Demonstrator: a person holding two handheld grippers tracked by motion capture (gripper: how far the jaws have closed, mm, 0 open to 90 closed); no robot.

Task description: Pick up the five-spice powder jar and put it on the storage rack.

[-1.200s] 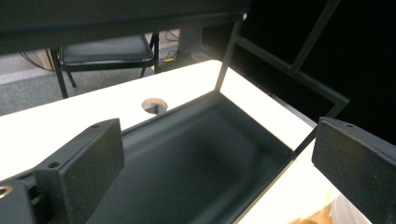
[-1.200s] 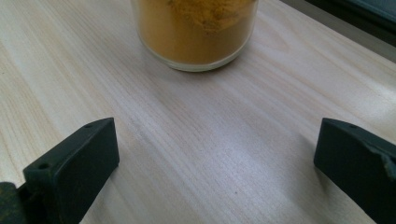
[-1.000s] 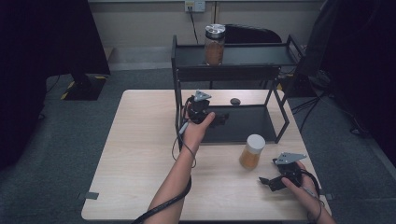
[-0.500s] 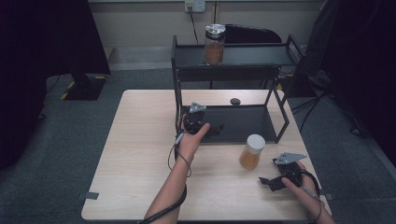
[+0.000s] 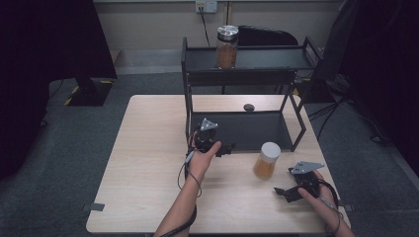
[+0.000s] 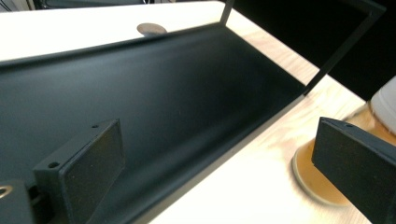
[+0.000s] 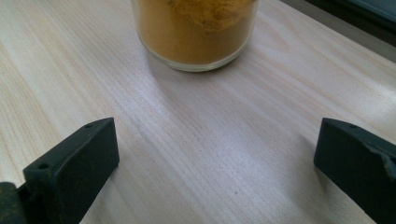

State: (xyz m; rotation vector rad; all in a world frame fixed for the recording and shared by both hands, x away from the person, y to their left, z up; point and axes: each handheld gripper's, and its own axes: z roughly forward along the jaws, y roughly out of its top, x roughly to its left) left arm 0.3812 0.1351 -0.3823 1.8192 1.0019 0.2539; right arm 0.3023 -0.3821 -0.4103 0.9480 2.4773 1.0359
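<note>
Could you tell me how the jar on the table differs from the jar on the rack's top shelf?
The jar on the table has a white lid; the jar on the top shelf has a silvery one. The table jar's powder looks yellow-orange, the shelf jar's contents browner. The table jar stands between the two grippers, the shelf jar far behind. Both stand upright and are clear.

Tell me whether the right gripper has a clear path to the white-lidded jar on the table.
Probably yes. The right gripper stands open, pointing at the white-lidded jar, and only bare table lies between them; nothing seems to block the way.

Left gripper back from the rack, perhaps slightly lower
</note>
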